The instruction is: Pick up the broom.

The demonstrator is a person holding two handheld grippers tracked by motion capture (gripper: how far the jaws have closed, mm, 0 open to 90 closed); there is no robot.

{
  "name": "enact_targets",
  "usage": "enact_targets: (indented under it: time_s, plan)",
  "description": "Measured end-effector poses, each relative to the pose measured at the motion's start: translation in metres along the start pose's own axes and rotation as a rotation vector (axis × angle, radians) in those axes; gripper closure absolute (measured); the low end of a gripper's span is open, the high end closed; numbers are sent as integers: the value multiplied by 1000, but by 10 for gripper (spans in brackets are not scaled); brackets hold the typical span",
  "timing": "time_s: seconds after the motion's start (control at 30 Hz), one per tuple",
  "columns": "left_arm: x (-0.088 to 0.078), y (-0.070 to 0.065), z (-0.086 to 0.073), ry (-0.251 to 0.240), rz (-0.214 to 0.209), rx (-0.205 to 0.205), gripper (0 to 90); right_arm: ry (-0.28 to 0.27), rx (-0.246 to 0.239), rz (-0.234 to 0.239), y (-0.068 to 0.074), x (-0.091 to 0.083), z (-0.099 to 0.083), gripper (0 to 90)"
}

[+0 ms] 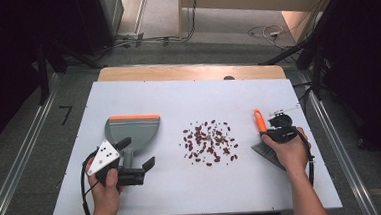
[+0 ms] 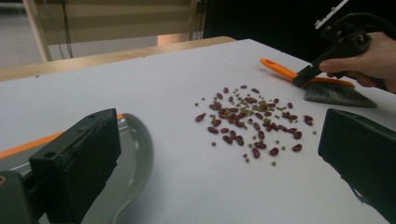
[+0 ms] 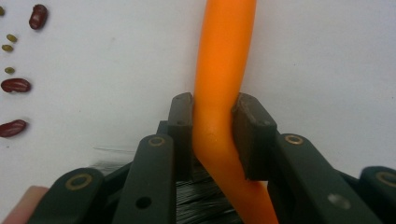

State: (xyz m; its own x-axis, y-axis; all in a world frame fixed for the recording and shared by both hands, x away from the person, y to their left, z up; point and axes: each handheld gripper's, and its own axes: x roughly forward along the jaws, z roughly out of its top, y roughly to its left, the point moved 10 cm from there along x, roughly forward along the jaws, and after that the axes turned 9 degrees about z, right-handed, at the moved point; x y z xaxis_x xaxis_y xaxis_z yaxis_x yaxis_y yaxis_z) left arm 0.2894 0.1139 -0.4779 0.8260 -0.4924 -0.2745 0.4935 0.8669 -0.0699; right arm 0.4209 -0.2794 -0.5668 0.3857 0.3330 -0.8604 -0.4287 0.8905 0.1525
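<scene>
White board (image 1: 193, 187) is lying on a wooden table (image 1: 191, 71); a strip of wood is showing past the board's far edge. Near half of the board, in front of the beans, is lying bare.

Beans (image 1: 209, 141) are sitting in a loose scatter at mid-board: dark red ones mixed with small green ones. Bare board is showing on both sides of the scatter, between it and the dustpan (image 1: 130, 131) on the left and the brush (image 1: 263, 133) on the right. Dustpan is lying flat, orange lip pointing toward the far edge, handle toward the person.

Left gripper (image 1: 136, 158) is hovering at the dustpan handle, jaws standing wide apart with nothing between them. In the left gripper view the near jaw is sitting over the pan's grey rim (image 2: 140, 154); whether it is touching, cannot tell. Left hand (image 1: 105, 185) is coming in from the near edge, wrapped around the grip.

Right gripper (image 1: 275, 132) is clamping the brush's orange handle (image 3: 222, 79), both pads pressing its sides. Handle tip is pointing toward the far edge; dark bristles (image 2: 338, 95) are resting on the board near the right edge. Right hand (image 1: 290, 151) is holding the grip, forearm angling in from the near right.
</scene>
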Motion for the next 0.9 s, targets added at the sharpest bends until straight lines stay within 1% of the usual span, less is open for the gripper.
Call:
enact_targets:
  time_s: [0.03, 0.07, 0.1, 0.13, 0.17, 0.2, 0.27, 0.3, 0.33, 0.37, 0.4, 0.43, 0.47, 0.5, 0.53, 0.57, 0.6, 0.63, 0.67, 0.77, 0.83, 0.87, 0.9]
  plan:
    - [1, -3, 2, 0, -5, 11, 0, -20, 2, 9, 0, -1, 0, 686]
    - [2, -7, 5, -3, -12, 15, 0, -20, 2, 9, 0, -1, 0, 686]
    - [4, -8, 7, -5, -12, 21, 0, -37, 5, 18, 1, -3, 0, 686]
    - [6, -9, 8, -7, -13, 23, 0, -76, 17, 43, 1, -7, 2, 687]
    - [8, -9, 9, -7, -14, 21, 0, -76, 17, 43, 1, -7, 2, 687]
    - [11, -9, 9, -6, -13, 19, 0, -118, 22, 64, 1, -11, 2, 687]
    - [15, -7, 8, -5, -8, 14, 0, -163, 29, 75, 1, -15, 2, 687]
    - [17, -6, 8, -3, -5, 11, 0, -163, 29, 75, 1, -15, 2, 687]
    - [21, -4, 7, -2, 1, 9, 0, -212, 24, 106, 2, -20, 4, 687]
    - [21, -4, 7, -2, 1, 9, 0, -238, 29, 111, 1, -23, 4, 688]
    - [24, -3, 7, -4, 3, 6, 0, -270, 18, 138, 3, -26, 6, 687]
    - [29, -3, 9, -6, 3, -9, 0, -297, 20, 145, 3, -28, 7, 688]
    - [29, -3, 9, -6, 3, -9, 0, -316, 27, 130, 1, -31, 7, 688]
    - [36, -3, 11, -5, 13, -13, 1, -345, 22, 140, 2, -33, 9, 688]
    - [39, -3, 11, -3, 12, -15, 6, -381, 21, 151, 3, -36, 10, 689]
    - [39, -3, 11, -3, 12, -15, 6, -403, 23, 147, 4, -39, 11, 690]
    - [46, -3, 13, -7, 7, -29, 6, -423, 11, 145, 6, -41, 12, 690]
    - [49, -3, 13, -6, 8, -33, 6, -450, -7, 150, 8, -44, 13, 691]
    - [52, -3, 13, -7, 7, -37, 6, -467, -7, 150, 10, -47, 15, 691]
    - [56, -7, 13, -8, -6, -26, 6, -538, -13, 160, 13, -56, 19, 694]
    - [57, -8, 13, -7, -12, -20, 6, -571, -18, 170, 15, -61, 21, 695]
    - [59, -10, 11, 1, -22, -11, 6, -587, -25, 180, 16, -64, 22, 695]
    - [59, -11, 11, 1, -29, -8, 6, -600, -26, 176, 17, -66, 23, 696]
